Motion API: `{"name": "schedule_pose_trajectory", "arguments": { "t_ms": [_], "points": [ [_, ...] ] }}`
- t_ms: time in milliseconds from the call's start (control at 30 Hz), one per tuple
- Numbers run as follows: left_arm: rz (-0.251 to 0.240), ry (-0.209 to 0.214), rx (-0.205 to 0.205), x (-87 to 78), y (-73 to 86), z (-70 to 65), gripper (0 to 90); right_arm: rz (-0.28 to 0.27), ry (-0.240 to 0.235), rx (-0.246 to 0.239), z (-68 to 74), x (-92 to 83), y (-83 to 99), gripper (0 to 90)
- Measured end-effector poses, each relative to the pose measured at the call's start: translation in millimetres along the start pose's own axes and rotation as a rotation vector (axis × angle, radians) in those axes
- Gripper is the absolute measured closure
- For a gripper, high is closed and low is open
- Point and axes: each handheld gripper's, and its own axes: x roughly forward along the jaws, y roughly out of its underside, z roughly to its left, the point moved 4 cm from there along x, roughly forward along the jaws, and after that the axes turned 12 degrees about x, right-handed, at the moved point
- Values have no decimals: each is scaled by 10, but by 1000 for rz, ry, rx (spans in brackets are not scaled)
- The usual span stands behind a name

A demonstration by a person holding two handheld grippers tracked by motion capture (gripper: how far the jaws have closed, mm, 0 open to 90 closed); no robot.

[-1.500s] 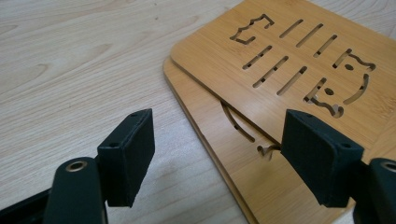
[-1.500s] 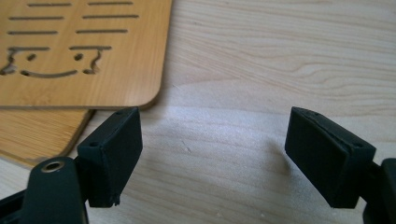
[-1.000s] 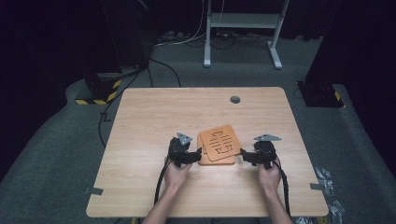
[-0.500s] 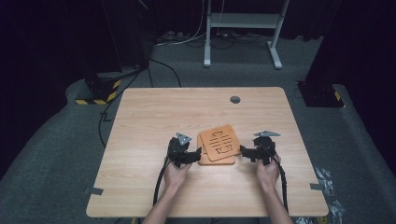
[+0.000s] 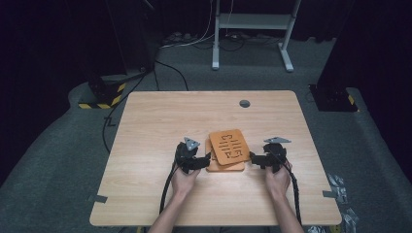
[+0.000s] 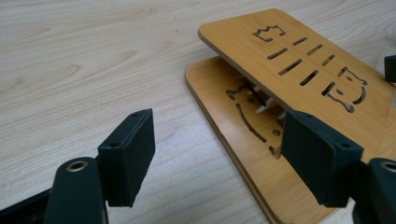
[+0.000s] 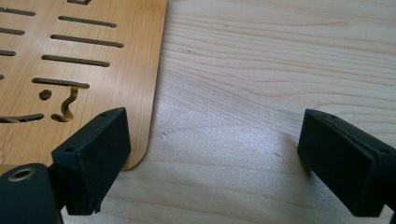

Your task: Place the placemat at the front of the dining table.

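bamboo stand [image 5: 228, 148], long axis front-to-back

A bamboo stand [image 5: 227, 149] lies just below the middle of the high view, made of two orange-brown boards with rounded corners. The lower board [image 6: 243, 154] rests flat on the surface; the upper board [image 6: 299, 60] sits tilted above it, raised at its left edge in the left gripper view, with a gap between the two. Both are cut through with slots and small figures (a crown and a cat's face on the upper one).
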Motion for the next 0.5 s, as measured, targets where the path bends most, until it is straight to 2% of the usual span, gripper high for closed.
{"name": "schedule_pose_trajectory", "arguments": {
  "t_ms": [33,200,300,500],
  "points": [
    [-4,1,1,-1,-7,-7,260,-18,0,-7,-6,6,5,91],
    [2,31,-4,34,-35,-38,239,-22,-3,-15,-14,5,7,92],
    [9,45,11,62,-62,-50,232,-22,-2,-14,-15,4,8,92],
    [13,72,-3,133,-119,-106,235,-18,-3,-10,-13,2,10,92]
  ]
}}
